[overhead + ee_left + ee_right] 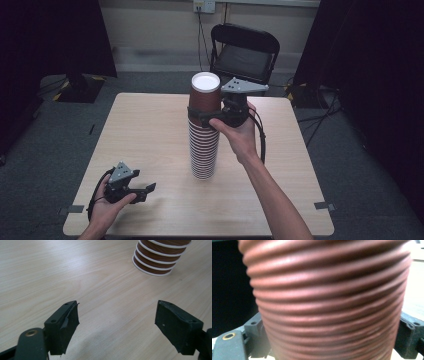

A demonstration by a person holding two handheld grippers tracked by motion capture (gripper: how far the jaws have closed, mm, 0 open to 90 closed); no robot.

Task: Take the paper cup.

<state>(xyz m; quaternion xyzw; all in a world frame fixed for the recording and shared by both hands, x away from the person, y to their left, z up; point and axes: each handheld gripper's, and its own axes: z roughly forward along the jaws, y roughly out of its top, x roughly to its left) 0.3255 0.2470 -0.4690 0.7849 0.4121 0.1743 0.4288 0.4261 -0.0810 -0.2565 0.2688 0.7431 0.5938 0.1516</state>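
A tall stack of brown ribbed paper cups (pixel 204 145) stands upside down near the middle of the light wooden table (pixel 150 130), its white rims banding the lower part. The top cup (pixel 205 97) sits at the head of the stack, its white base facing up. The right gripper (pixel 202 116), held in the person's right hand (pixel 240 132) from the right side of the stack, has its jaws around the top cup's ribbed wall, one on each side; in the right gripper view the cup's brown ridges (pixel 329 302) run between the two black jaws, which press against its sides. The left gripper (pixel 145 191) rests low at the near left corner of the table in the person's left hand (pixel 107 205), well apart from the stack, its jaws spread wide with only bare table between them. In the left gripper view the bottom of the stack (pixel 157 257) shows at the far right. A black folding chair (pixel 242 50) stands beyond the table's far edge.
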